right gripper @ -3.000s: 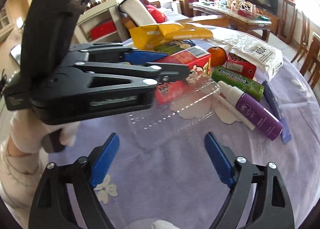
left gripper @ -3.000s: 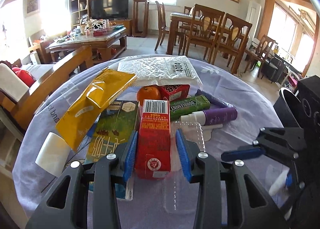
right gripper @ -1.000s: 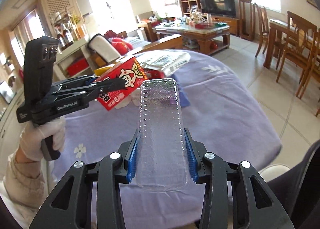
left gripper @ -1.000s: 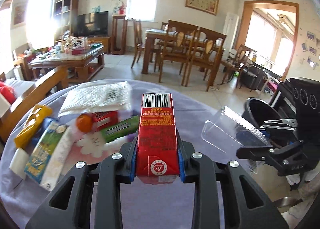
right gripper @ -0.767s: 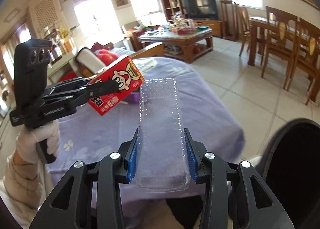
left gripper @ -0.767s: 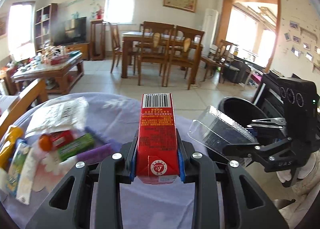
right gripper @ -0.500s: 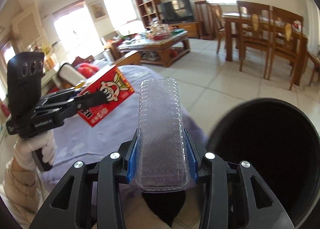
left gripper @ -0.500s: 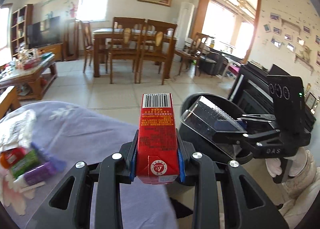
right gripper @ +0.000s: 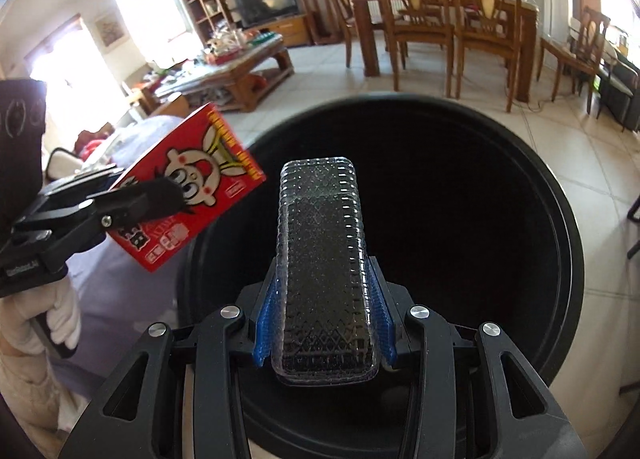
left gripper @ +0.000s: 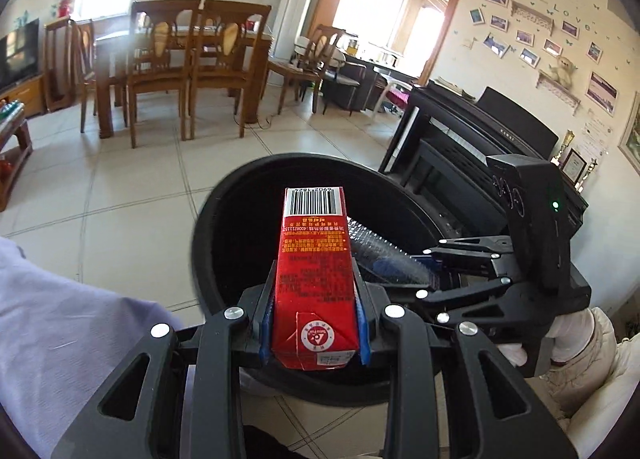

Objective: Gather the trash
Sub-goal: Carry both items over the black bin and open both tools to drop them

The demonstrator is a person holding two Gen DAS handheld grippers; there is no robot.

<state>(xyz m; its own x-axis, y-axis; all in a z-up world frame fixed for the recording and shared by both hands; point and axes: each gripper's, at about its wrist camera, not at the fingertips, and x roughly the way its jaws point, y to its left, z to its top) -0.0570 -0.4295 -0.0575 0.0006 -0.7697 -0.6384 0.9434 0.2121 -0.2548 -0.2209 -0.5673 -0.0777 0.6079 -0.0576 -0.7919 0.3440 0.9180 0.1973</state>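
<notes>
My left gripper (left gripper: pixel 314 329) is clamped on a red drink carton (left gripper: pixel 314 279), blue pads pressed flat against both of its long sides. The carton's long axis runs straight ahead along the fingers; the far end carries a barcode with digits partly legible as 6902, the near folded end shows a round white seal, and the upper face is covered in small Chinese print too fine for me to read. From the right wrist camera the same carton (right gripper: pixel 188 191) shows a cartoon face with wide eyes and red cheeks, yellow lettering along one edge and white Chinese characters I cannot make out. My right gripper (right gripper: pixel 324 325) is closed on a clear plastic tray (right gripper: pixel 322 267), embossed with a diamond pattern, long axis also pointing forward away from the camera. Both items are held over the open mouth of a round black trash bin (left gripper: pixel 224 195), which stands on the tiled floor beside the lilac tablecloth (left gripper: pixel 60 331). Behind the bin stands a black upright piano (left gripper: pixel 480 163) lettered KAWAI.
</notes>
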